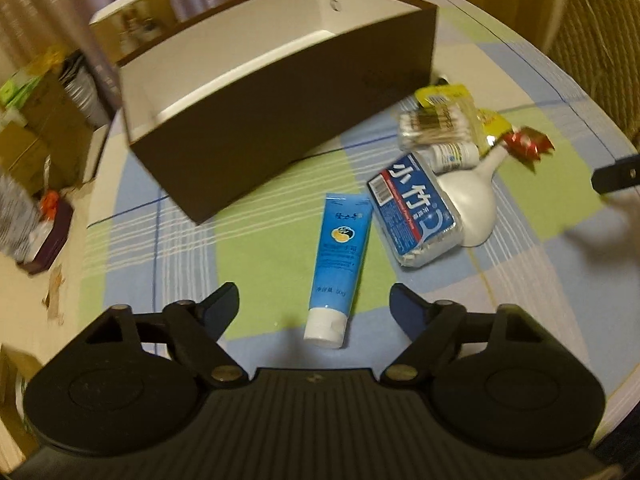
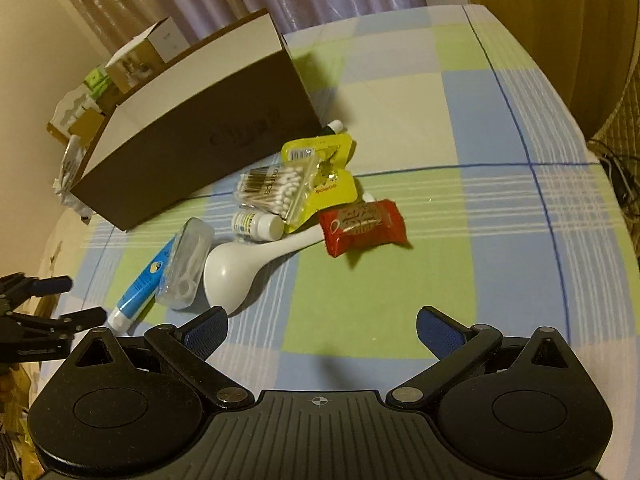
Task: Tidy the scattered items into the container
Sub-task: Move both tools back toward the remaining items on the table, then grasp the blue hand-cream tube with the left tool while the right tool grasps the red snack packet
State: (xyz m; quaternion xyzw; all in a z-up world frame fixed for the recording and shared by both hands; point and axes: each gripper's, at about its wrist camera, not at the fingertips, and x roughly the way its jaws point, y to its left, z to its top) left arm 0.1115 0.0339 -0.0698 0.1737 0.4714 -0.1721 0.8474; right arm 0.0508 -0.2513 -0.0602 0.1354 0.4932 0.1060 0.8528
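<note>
A brown box (image 1: 280,120) with a white inside stands open on the checked cloth; the right wrist view shows its side (image 2: 192,140). My left gripper (image 1: 314,302) is open, its fingers either side of the cap end of a blue tube (image 1: 338,264), just above it. Beside the tube lie a blue floss pack (image 1: 414,210), a white spoon (image 1: 478,200), a small white bottle (image 1: 454,156), cotton swabs (image 1: 434,126) and a red wrapper (image 1: 526,144). My right gripper (image 2: 322,328) is open over bare cloth, near the spoon (image 2: 240,268) and red packet (image 2: 364,226).
A yellow packet (image 2: 324,172) lies under the cotton swabs (image 2: 276,190). Boxes and clutter (image 1: 36,128) sit past the table's left edge (image 1: 92,208). A wicker chair (image 1: 600,52) stands at the far right. Curtains hang behind the table.
</note>
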